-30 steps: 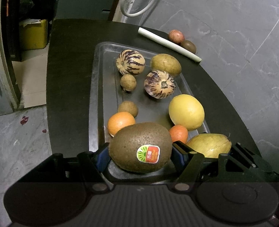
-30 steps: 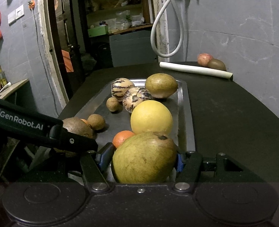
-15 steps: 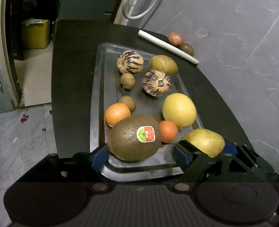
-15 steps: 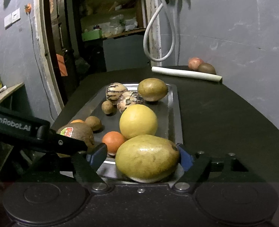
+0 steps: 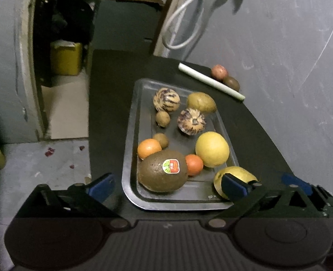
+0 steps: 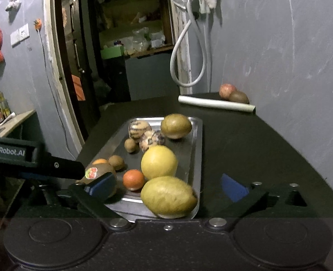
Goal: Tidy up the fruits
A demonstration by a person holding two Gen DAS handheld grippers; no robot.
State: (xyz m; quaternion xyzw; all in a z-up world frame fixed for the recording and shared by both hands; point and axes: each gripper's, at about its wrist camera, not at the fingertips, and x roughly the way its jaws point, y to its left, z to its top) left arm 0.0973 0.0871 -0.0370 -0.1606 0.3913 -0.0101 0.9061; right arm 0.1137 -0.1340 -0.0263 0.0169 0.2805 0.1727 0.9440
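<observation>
Both hand-held tools have their jaws spread wide and grip nothing: the left gripper frames the near end of the metal tray, and the right gripper hovers at the tray's near right corner. The big brown stickered fruit lies at the tray's near left, touching 2 oranges. The yellow-green mango sits at the near right corner, just near of the round yellow fruit.
</observation>
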